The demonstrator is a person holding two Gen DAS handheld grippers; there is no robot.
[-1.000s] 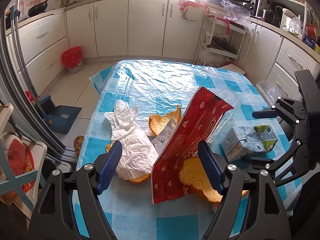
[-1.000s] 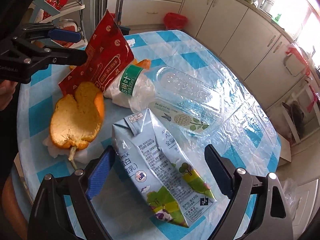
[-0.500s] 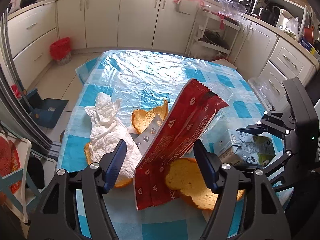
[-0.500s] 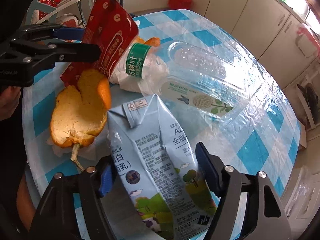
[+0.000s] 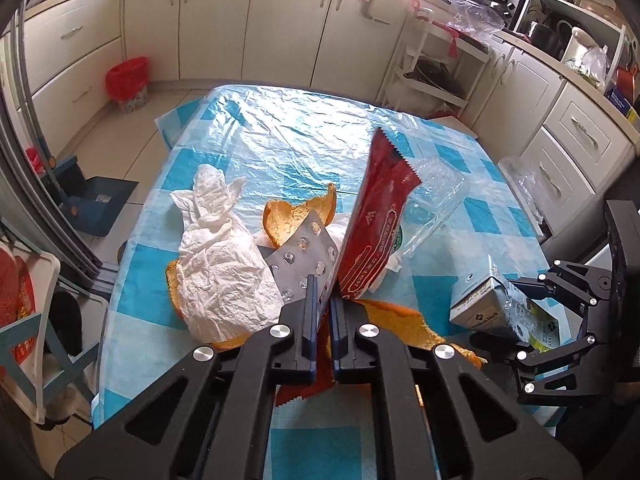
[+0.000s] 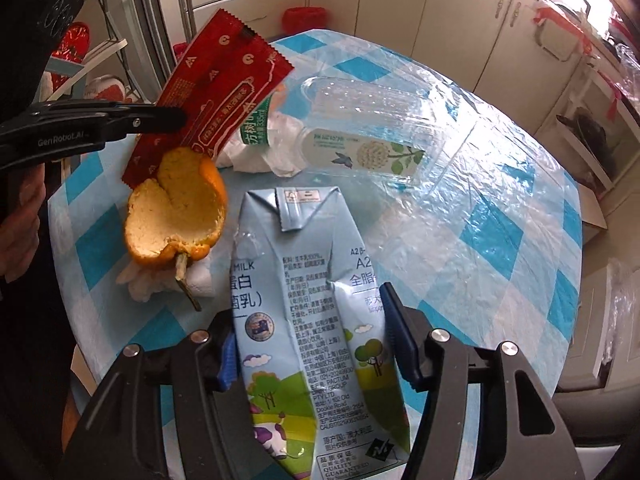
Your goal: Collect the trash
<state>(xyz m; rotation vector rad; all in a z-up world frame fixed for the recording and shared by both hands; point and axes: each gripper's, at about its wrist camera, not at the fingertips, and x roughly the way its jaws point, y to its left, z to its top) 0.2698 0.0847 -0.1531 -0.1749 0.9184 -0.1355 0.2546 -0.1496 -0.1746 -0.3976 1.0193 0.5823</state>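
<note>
Left wrist view: left hand-held gripper (image 5: 323,300) clamped on red wrapper (image 5: 376,224); right hand-held gripper (image 6: 310,344) squeezing milk carton (image 6: 312,320). Could snag blister pack (image 5: 304,256), dragging it off desk (image 5: 256,136).

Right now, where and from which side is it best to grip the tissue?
Probably the raised, twisted far end of the tissue, from above. It stands up off the table, clear of the peel and blister pack along its right edge, so fingers can close across it.

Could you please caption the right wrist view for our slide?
Right gripper clamps a crumpled pale-blue milk carton beside hollow orange peel.
</note>
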